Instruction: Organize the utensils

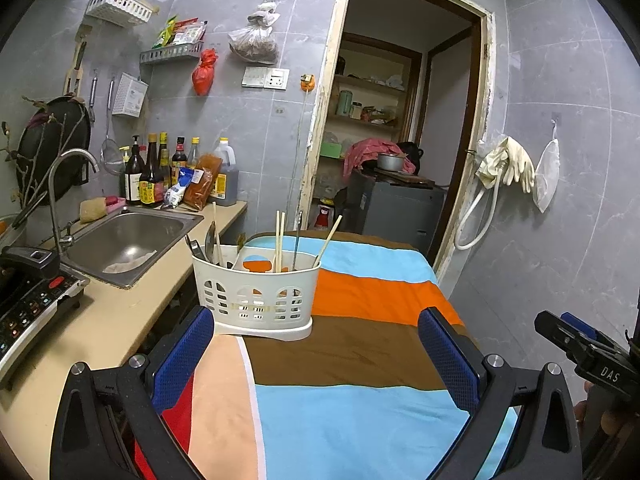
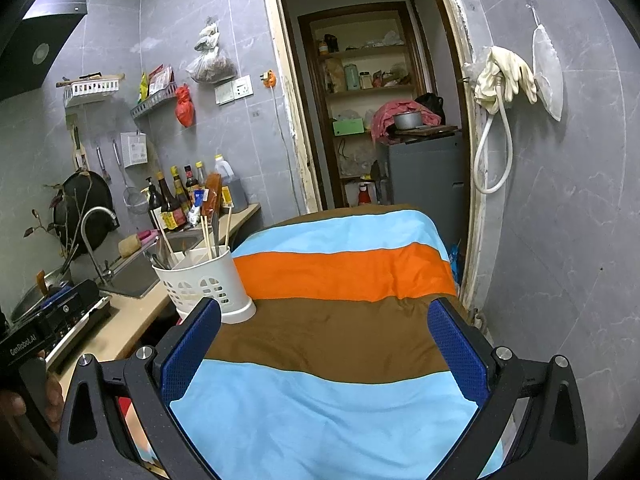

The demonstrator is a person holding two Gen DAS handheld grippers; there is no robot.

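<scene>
A white slotted utensil caddy (image 1: 256, 298) stands on the striped cloth table (image 1: 360, 360). It holds wooden chopsticks (image 1: 279, 240), a thin dark utensil and spoons (image 1: 210, 242) at its left end. My left gripper (image 1: 320, 336) is open, just in front of the caddy, with nothing between its blue pads. In the right wrist view the same caddy (image 2: 208, 284) sits left of and beyond my right gripper (image 2: 324, 332), which is open and empty over the brown stripe. The right gripper's body (image 1: 588, 352) shows at the edge of the left wrist view.
A counter (image 1: 120, 312) with a steel sink (image 1: 124, 240), tap, sauce bottles (image 1: 152, 176) and an electric cooker (image 1: 28, 296) runs along the left. An open doorway (image 1: 400, 120) with shelves lies beyond the table. Gloves and a hose (image 1: 504, 168) hang on the right wall.
</scene>
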